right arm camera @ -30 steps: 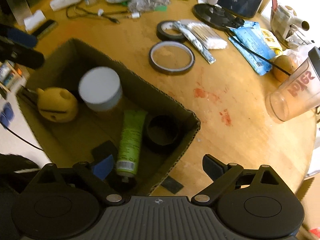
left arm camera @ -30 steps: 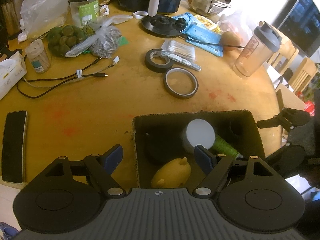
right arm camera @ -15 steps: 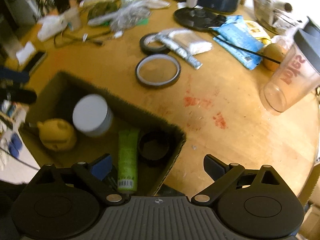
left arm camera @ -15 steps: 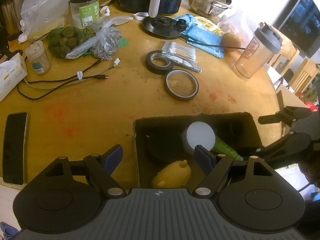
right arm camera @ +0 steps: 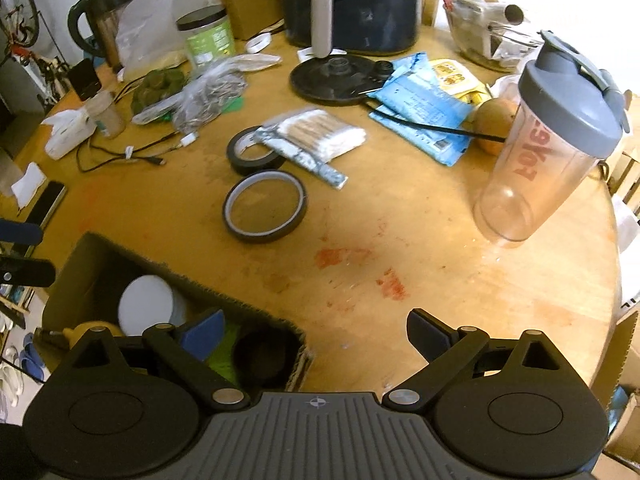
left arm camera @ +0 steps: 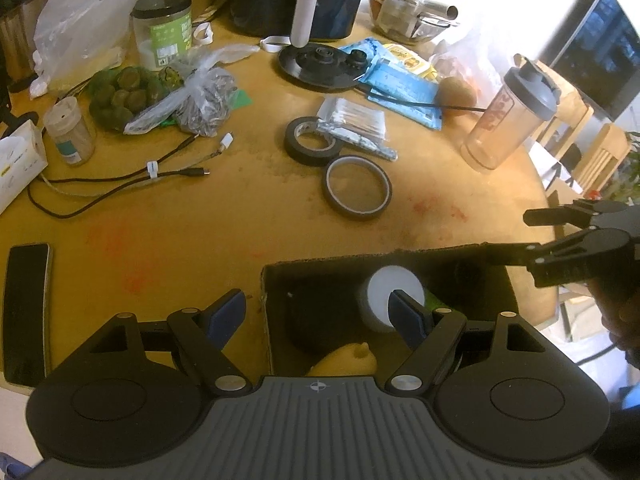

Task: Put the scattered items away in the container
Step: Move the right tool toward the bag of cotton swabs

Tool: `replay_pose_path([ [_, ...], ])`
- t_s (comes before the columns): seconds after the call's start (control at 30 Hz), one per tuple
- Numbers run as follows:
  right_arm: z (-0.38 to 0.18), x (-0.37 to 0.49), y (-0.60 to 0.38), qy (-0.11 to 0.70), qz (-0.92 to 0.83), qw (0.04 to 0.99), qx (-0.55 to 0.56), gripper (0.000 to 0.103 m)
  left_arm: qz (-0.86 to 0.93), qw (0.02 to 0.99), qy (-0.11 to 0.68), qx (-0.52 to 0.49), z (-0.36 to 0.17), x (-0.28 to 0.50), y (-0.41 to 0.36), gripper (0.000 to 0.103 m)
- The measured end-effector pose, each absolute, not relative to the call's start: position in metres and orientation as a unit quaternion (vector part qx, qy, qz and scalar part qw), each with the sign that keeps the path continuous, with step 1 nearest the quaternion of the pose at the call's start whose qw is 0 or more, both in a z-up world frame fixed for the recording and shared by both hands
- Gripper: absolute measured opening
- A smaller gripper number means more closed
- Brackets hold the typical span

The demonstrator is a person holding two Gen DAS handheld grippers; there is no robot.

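While hovering over the near wall of the cardboard box [left arm camera: 360,258], holding the left tool [left arm camera: 316,304] with its fingers wide apart, one finger outside the box's left wall and the other above the box's interior, clamping nothing. Holding the right tool [right arm camera: 314,326] over the box's right-hand corner, likewise spread wide and gripping nothing, one finger above the box's interior and the other above the bare surface [right arm camera: 400,240] just right of the box.

Showing, inside the box, a white-lidded jar [left arm camera: 394,284] standing upright, a yellow toy [left arm camera: 344,358] lying against the near wall, a green tube [right arm camera: 220,354] lying beside the jar, and a black round container [right arm camera: 260,356] resting in the right-hand corner.

Showing, just beyond the box's far wall, a thin tape ring [left arm camera: 356,188] lying flat; farther from the box, a black tape roll [left arm camera: 310,142] touching a pack of cotton swabs [left arm camera: 354,120].

Showing a clear shaker bottle [left arm camera: 508,120] standing upright well beyond the box's right end, a dark phone [left arm camera: 26,312] lying flat well left of the box, and cables [left arm camera: 120,184] trailing beyond the box's left side.
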State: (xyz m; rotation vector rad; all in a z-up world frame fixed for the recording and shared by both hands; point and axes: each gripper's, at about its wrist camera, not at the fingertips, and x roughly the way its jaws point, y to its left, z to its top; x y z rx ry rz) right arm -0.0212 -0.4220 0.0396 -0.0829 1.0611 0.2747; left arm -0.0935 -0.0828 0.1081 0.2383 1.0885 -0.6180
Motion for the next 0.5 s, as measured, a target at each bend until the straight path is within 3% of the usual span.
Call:
replay_pose_path([
  [0.5, 0.044, 0.015, -0.422, 0.48, 0.113, 0.868, -0.055, 0.092, -0.29, 0.806, 0.504, 0.113, 0.112, -0.082, -0.078, 0.078],
])
